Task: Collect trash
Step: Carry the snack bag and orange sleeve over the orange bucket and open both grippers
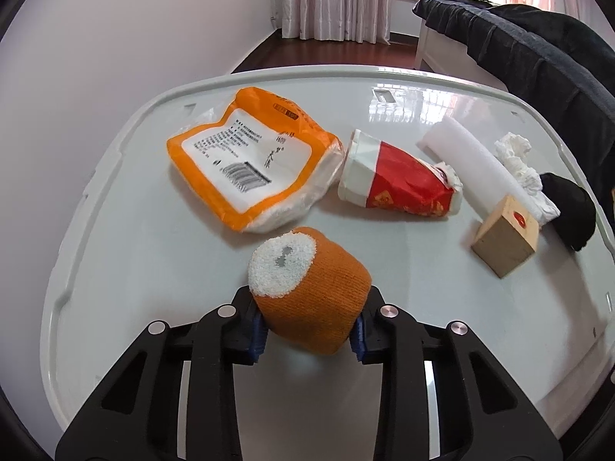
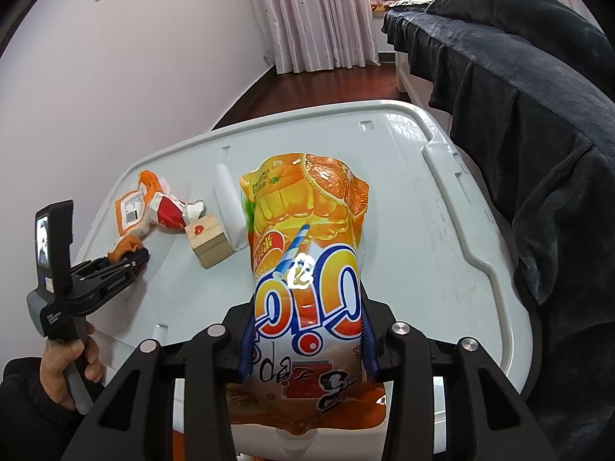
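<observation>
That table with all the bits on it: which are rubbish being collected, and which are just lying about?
Likely rubbish:
- orange roll, gripped by the left gripper
- juice pouch, gripped by the right gripper
- tissue pack
- crushed cup
- crumpled tissue
- foam roll

Probably just lying about:
- wooden block
- black cloth
- table

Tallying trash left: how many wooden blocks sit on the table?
1: the wooden block stands against the white foam roll, right of the crushed red cup. None seems hidden.
</observation>
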